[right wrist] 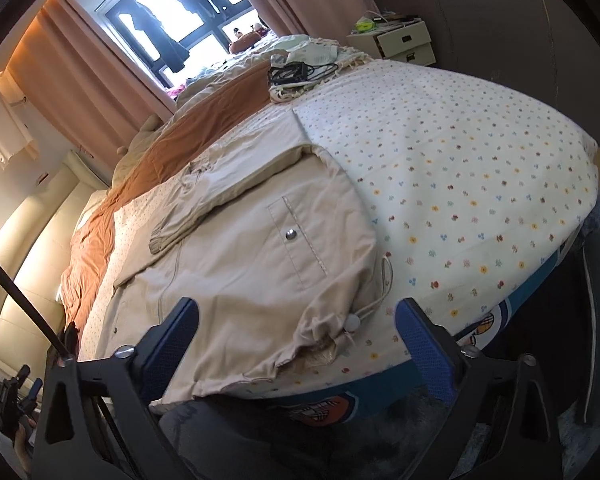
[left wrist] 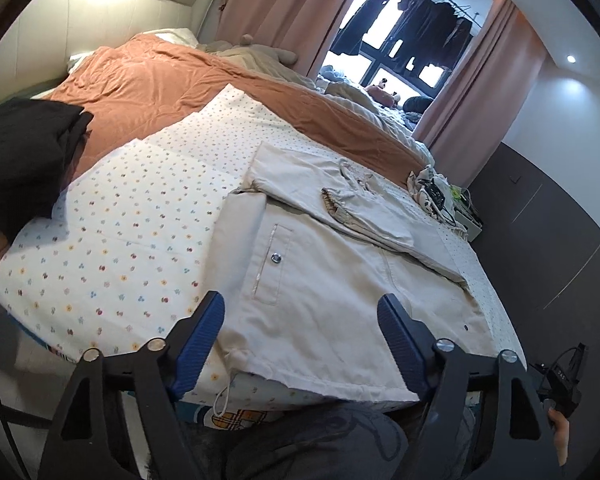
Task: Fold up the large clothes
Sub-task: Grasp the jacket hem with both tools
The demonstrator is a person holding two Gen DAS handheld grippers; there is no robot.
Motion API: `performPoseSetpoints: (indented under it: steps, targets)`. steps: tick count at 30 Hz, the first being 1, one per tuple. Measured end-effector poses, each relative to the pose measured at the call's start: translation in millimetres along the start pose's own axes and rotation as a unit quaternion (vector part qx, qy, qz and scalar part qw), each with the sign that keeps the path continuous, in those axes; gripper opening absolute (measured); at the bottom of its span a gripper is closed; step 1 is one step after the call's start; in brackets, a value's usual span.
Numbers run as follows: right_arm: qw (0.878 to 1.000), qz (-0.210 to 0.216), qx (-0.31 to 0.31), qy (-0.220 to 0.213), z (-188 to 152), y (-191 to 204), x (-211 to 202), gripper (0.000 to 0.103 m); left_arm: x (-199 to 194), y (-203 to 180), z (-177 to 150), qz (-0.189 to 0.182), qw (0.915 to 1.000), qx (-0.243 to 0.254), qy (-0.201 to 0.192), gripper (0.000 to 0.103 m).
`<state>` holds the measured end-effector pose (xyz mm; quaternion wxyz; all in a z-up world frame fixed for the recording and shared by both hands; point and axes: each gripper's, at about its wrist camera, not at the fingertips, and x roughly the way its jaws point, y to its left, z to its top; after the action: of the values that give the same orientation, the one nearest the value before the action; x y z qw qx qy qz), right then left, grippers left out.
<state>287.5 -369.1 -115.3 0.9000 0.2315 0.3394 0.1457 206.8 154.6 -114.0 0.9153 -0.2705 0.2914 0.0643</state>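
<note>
A large beige jacket (left wrist: 332, 280) lies flat on the bed's flower-print sheet (left wrist: 120, 232), with its sleeves folded in across the body. It also shows in the right wrist view (right wrist: 236, 264). My left gripper (left wrist: 300, 316) is open and empty, its blue pads wide apart just above the jacket's hem near the bed's front edge. My right gripper (right wrist: 296, 320) is open and empty above the hem corner, where a drawstring with a white toggle (right wrist: 354, 322) hangs out.
An orange blanket (left wrist: 148, 88) covers the far half of the bed. A black cloth pile (left wrist: 20, 160) lies at the left. Cables and small clothes (right wrist: 300, 70) sit at the far corner by a white drawer unit (right wrist: 404, 42). Pink curtains (left wrist: 284, 4) frame a window.
</note>
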Motion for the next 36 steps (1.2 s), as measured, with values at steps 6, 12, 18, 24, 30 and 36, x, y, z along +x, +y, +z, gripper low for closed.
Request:
performPoseSetpoints:
  steps: [6, 12, 18, 24, 30, 36]
  targets:
    - [0.999, 0.009, 0.042, 0.018, -3.5, -15.8, 22.2, 0.073, 26.2, 26.5, -12.9, -0.001, 0.999, -0.033, 0.03, 0.07]
    - [0.995, 0.036, 0.08, 0.038, -4.1, -32.6, 49.9, 0.067, 62.4, 50.7, -22.0, -0.016, 0.9947, -0.078, 0.064, 0.062]
    - [0.991, 0.059, 0.096, 0.07, -3.1, -37.4, 86.0, 0.067, 94.0, 65.9, -27.8, -0.038, 0.9875, -0.114, 0.102, 0.062]
    - [0.98, 0.102, 0.132, 0.107, -5.6, -45.8, 104.1, 0.067, 116.3, 77.4, -30.1, -0.045, 0.9794, -0.145, 0.133, 0.062]
    - [0.971, 0.147, 0.154, 0.106, -9.5, -47.9, 117.9, 0.067, 135.4, 87.6, -31.1, -0.071, 0.9699, -0.182, 0.146, 0.062]
    - [0.971, 0.146, 0.173, 0.077, -1.1, -50.3, 135.1, 0.064, 136.5, 93.1, -26.8, -0.117, 0.9578, -0.217, 0.148, 0.062]
